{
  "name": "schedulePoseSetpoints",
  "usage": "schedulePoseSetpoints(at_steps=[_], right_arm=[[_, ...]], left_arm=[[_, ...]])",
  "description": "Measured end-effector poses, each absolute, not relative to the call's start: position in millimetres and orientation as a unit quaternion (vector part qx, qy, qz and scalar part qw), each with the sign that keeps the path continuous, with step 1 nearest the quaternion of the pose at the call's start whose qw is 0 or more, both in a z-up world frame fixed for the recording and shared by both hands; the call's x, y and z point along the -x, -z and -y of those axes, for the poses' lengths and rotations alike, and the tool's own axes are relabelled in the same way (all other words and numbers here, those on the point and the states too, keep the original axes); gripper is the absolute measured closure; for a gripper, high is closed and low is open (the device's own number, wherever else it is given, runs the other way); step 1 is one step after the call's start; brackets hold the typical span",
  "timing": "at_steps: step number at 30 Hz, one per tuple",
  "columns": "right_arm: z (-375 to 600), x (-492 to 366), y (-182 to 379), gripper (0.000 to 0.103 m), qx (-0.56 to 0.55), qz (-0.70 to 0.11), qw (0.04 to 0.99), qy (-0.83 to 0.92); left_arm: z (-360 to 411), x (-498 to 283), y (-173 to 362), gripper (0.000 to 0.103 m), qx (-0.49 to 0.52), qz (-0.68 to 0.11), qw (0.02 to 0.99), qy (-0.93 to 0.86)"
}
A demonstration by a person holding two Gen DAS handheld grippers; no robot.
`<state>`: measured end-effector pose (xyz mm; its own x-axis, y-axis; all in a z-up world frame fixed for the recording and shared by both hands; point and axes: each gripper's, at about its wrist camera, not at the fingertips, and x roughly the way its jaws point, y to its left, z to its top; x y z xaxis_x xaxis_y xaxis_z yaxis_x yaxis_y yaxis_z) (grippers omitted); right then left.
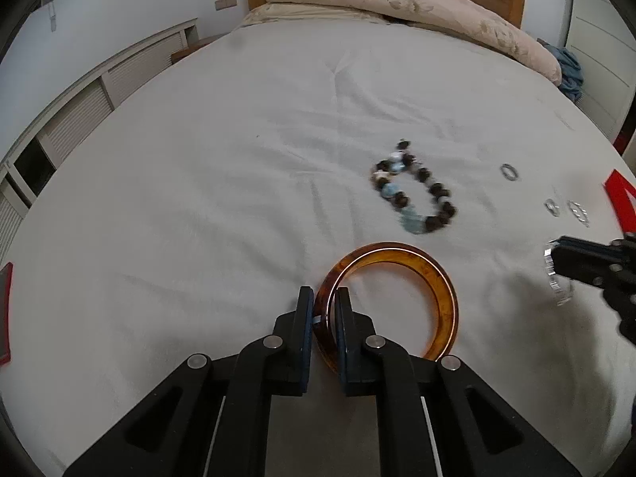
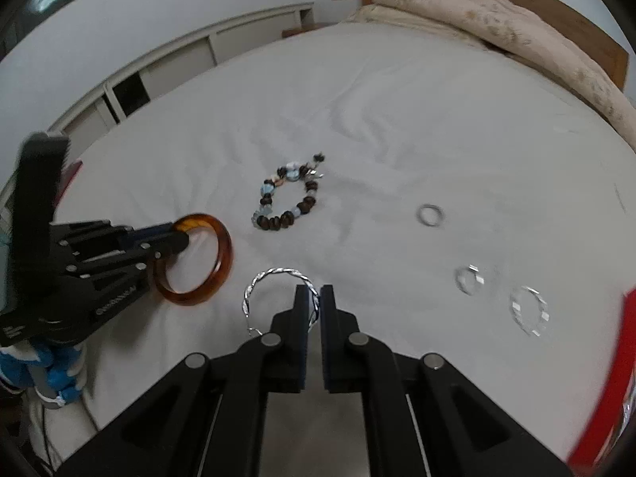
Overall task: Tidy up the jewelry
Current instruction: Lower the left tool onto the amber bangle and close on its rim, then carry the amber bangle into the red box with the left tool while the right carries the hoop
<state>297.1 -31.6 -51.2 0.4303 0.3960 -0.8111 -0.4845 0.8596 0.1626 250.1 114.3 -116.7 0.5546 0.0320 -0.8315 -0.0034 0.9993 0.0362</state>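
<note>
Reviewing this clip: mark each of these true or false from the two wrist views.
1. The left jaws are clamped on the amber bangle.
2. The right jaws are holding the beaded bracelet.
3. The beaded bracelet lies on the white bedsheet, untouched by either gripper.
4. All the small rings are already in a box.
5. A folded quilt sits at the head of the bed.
1. True: the left gripper grips the amber bangle by its rim.
2. False: the right gripper is shut on a twisted silver bangle.
3. True: the beaded bracelet lies alone on the bedsheet.
4. False: the small rings lie loose on the sheet.
5. True: the quilt lies there.
</note>
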Motion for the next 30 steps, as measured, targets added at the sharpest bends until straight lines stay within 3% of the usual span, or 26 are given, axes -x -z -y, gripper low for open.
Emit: schedulePoseSetpoints(at_steps=[18, 30], right_arm=[[208, -183, -17, 0.098, -0.025, -0.446, 0.883, -0.141], [336, -156, -23, 0.098, -0.051, -0.431, 0.899, -0.056]], left_arm=[[-47, -189, 38, 0.093, -0.032, -0.443, 0.896, 0.009], [97, -209, 20, 0.093, -0.074, -0.438, 0.890, 0.106]])
